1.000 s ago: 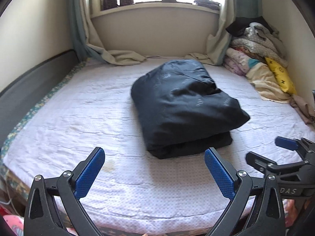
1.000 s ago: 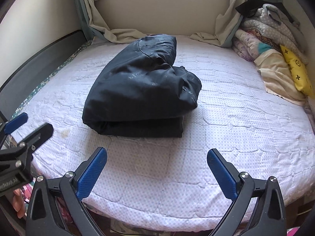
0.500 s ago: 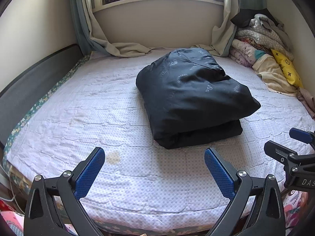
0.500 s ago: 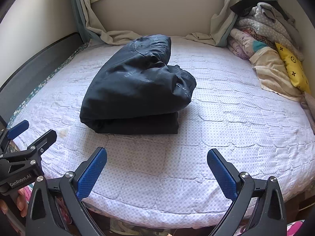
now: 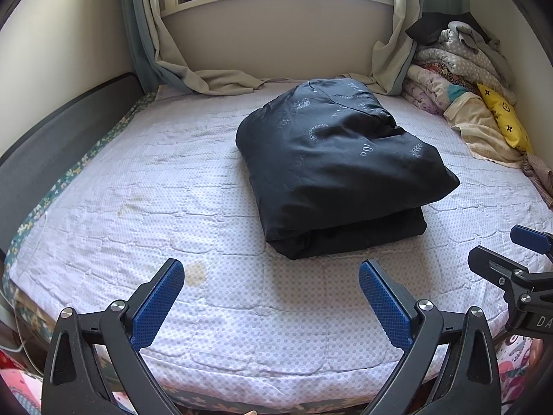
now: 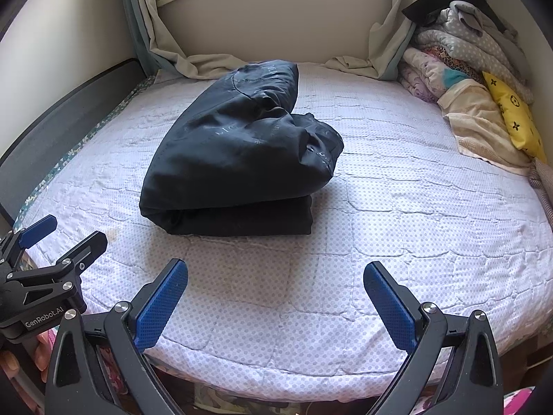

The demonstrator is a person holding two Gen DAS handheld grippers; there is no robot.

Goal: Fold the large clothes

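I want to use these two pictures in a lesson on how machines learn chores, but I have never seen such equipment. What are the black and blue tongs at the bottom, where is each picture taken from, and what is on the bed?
There is no robot here. A person holds a two-finger gripper in each hand, and each gripper carries a wide-angle camera that looks forward along its fingers. One picture comes from the left gripper, the other from the right gripper; each also shows at the edge of the other's picture. Both are open and hold nothing.

On the bed lies a dark garment, already folded into a thick bundle with a layer tucked underneath. A pile of bedding with a yellow cushion sits in the far right corner, and curtains trail onto the mattress below the window.
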